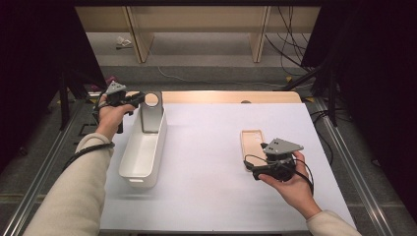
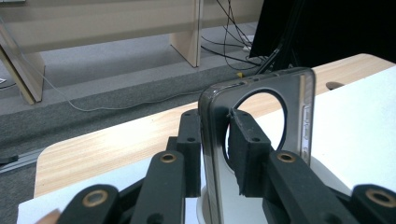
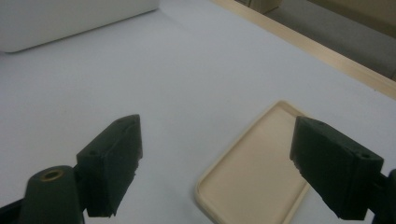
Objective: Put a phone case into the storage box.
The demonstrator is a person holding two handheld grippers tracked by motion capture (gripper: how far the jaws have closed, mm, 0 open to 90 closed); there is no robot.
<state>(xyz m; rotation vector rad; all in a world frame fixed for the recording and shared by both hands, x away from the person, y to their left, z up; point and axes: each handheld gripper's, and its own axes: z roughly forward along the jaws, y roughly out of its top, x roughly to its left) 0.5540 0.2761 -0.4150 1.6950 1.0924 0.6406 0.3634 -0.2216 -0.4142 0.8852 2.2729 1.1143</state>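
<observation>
A grey see-through phone case (image 1: 151, 115) with a round hole stands upright at the far end of a white bin (image 1: 160, 157). My left gripper (image 1: 142, 98) is shut on its upper edge. In the left gripper view the case (image 2: 299, 116) sits between the two black pads, one on each face, at my left gripper (image 2: 215, 140). A beige phone case (image 1: 252, 140) lies flat, hollow side up, on the white table at the right. My right gripper (image 1: 260, 155) hovers just over its near end, open. In the right gripper view the beige case (image 3: 254, 172) lies between the wide-apart jaws of my right gripper (image 3: 217, 158).
The white mat (image 1: 206, 167) covers the table, with a strip of bare wood (image 1: 226, 97) along the far edge. The bin (image 3: 70, 18) shows at the top left of the right gripper view. Wooden shelving legs and cables stand on the floor beyond.
</observation>
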